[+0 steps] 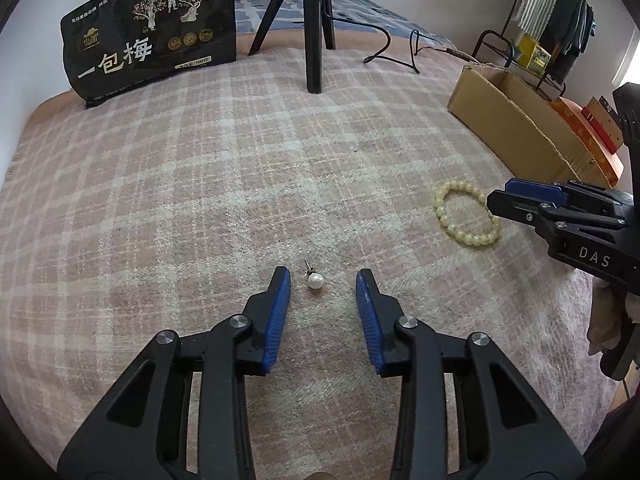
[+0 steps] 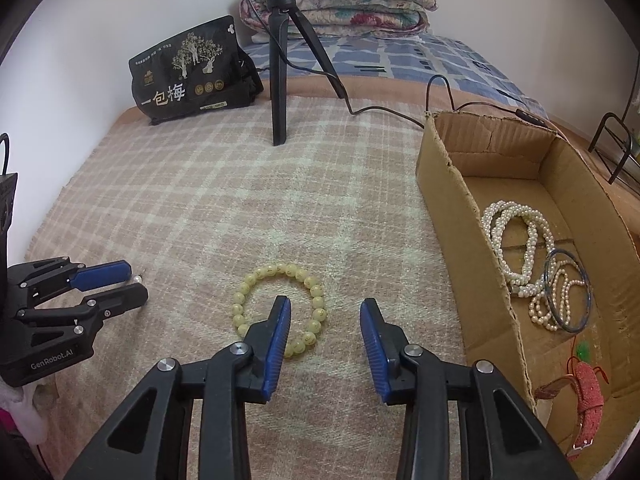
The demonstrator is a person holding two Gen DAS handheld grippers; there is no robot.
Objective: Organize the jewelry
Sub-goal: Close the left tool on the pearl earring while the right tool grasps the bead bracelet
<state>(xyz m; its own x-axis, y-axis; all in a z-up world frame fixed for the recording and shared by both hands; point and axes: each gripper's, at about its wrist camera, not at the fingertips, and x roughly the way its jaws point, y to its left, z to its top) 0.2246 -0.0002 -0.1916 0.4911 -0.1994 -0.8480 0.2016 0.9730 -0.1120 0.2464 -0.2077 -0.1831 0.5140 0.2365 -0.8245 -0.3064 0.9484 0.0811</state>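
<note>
Our left gripper [image 1: 323, 276] had its blue pads spread wide, and the pearl earring [image 1: 315, 281] lay on the plaid blanket [image 1: 240, 160] between them, nearer the left pad and touching neither. It was one round white pearl on a thin metal post that pointed away from us.

Our right gripper [image 2: 325, 307] also stood apart, gripping nothing. Its left pad hung over the inside of the yellow bead bracelet [image 2: 280, 304], a closed ring of pale, glossy beads with small dark marks we could not read; that finger hid part of the ring.

In the cardboard box [image 2: 448, 208] to the right we counted one blue bangle [image 2: 585, 280], one red strap [image 2: 588, 396] cut off at the edge, and coils of white pearl strands [image 2: 516, 240] too tangled to count. Beyond stood one tripod [image 2: 279, 80] and one black bag [image 2: 188, 76].
</note>
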